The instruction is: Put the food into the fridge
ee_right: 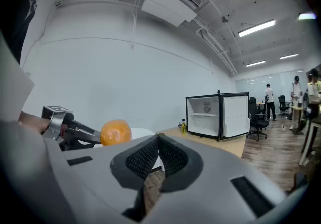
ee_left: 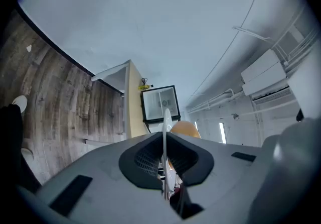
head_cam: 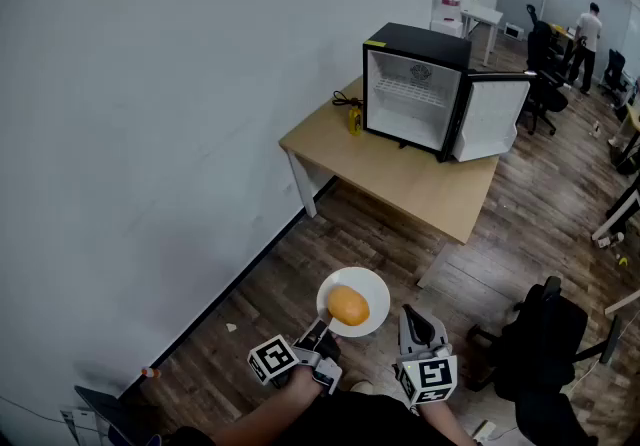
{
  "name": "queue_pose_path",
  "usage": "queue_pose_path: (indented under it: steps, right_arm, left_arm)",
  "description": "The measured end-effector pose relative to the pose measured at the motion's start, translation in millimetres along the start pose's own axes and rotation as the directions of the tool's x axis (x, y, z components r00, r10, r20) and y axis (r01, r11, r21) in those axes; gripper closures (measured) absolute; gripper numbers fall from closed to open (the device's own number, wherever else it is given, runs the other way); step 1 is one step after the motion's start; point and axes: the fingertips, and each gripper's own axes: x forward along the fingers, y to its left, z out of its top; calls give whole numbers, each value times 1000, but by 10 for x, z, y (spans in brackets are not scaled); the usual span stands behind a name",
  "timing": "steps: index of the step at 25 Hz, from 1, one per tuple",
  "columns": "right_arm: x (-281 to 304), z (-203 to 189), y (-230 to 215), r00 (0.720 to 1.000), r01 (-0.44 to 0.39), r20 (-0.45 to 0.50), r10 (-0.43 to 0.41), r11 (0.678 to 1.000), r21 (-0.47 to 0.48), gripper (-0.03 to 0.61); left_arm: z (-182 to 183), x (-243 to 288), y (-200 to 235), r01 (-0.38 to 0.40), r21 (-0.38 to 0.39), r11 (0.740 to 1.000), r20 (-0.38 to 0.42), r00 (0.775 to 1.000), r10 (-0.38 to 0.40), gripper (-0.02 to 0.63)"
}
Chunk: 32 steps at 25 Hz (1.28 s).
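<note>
A white plate carries a round orange piece of food. My left gripper is shut on the plate's near rim and holds it above the wood floor. In the left gripper view the plate runs edge-on between the closed pads, with the food behind it. My right gripper hovers just right of the plate, shut with nothing in it. The small black fridge stands on a wooden table far ahead, its door swung open and the white inside showing.
A yellow bottle stands left of the fridge on the table. A white wall runs along the left. A black office chair is close at the right. More chairs, desks and a person are at the far right.
</note>
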Motion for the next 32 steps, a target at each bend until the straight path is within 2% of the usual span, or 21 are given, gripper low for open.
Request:
queue_pose_path:
  steps: [4,9,14,21,26,30,32]
  right_arm:
    - [62,-8,-38,1000,-12,8,12,1000,-6,518]
    - [151,-36,-63,999,-41,22,40,996,73,518]
    - [396,-36,-80,998,-55,3,55,997,55,518]
    - [897,5,-269,1000,-9,1,9,999,51,518]
    - [1401,126,-480,999,45,-19,-44,998,54,518]
    - [1825,292,-602,997,70,-28,-69,996,45,518]
    - [2017,352,-647,995,92,-36,-91,995,30,518]
  left_arm:
    - [5,52,13,-3,5,1000,6,1000,3,591]
    - [142,63,90,-21,1,1000,36,999,21,591]
    - [373,219,178,-23,-4,1000,48,999,23,591]
    - [649,822,222,30,-8,1000,-22,999,-30,591]
    - [960,1294,295,-6,7,1000,-77,997,7,591]
    - [1210,1727,176,36,34,999,-145,989,-31,591]
    - [1319,1918,165,25,32,999,-181,983,-19,591]
